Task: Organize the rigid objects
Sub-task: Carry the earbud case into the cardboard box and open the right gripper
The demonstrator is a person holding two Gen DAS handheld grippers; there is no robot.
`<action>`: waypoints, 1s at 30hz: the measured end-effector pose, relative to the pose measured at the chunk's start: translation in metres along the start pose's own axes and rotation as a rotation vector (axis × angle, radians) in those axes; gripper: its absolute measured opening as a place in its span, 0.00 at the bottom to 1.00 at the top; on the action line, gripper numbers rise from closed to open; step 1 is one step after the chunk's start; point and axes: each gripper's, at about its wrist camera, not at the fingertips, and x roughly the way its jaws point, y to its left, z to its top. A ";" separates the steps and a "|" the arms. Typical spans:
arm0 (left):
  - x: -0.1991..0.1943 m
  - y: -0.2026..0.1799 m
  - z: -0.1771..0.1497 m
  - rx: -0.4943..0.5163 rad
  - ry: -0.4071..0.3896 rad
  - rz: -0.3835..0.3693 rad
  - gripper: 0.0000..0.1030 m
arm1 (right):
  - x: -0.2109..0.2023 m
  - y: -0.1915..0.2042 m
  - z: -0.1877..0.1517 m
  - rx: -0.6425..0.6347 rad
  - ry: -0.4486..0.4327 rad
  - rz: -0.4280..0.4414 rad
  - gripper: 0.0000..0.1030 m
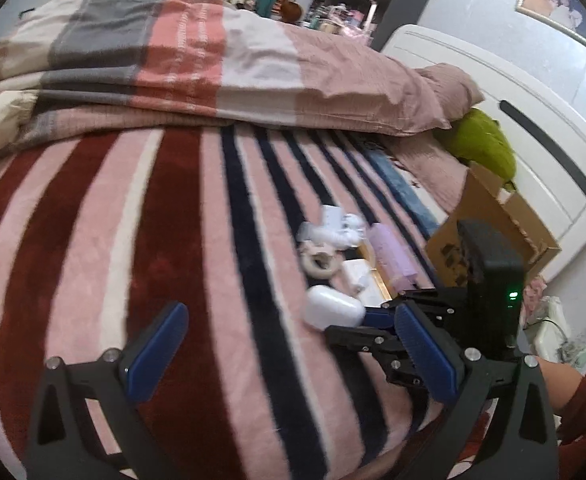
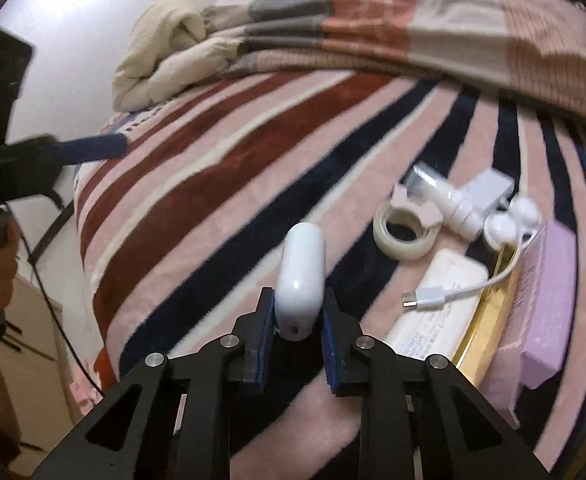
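Right gripper (image 2: 298,314) pinching smooth white oval plastic case (image 2: 300,276) low at centre frame, liable to slip; left gripper (image 1: 289,344) wide open, empty.

A bed covered by a striped blanket (image 2: 221,168) in pink, maroon and navy. At right of the frame lie a tape roll (image 2: 403,236), white power bank (image 2: 437,304), lilac box (image 2: 549,300), spray bottle (image 2: 457,208) and white charger (image 2: 489,190). A folded quilt (image 2: 373,28) spans the top.

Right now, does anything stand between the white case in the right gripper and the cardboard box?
The right gripper is shut on the white case. In the left wrist view, the gripper's own black body hides part of the cardboard box, behind it by the headboard. Nothing else visibly blocks the way; the purple box lies beside it.
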 end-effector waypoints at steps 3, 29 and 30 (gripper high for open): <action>0.005 -0.016 0.009 0.030 0.001 -0.051 0.99 | -0.025 0.011 0.008 -0.040 -0.053 0.032 0.16; 0.118 -0.287 0.137 0.360 0.243 -0.451 0.51 | -0.274 -0.117 -0.009 0.152 -0.256 -0.218 0.15; 0.127 -0.292 0.138 0.357 0.265 -0.451 0.51 | -0.276 -0.126 -0.011 0.168 -0.237 -0.221 0.15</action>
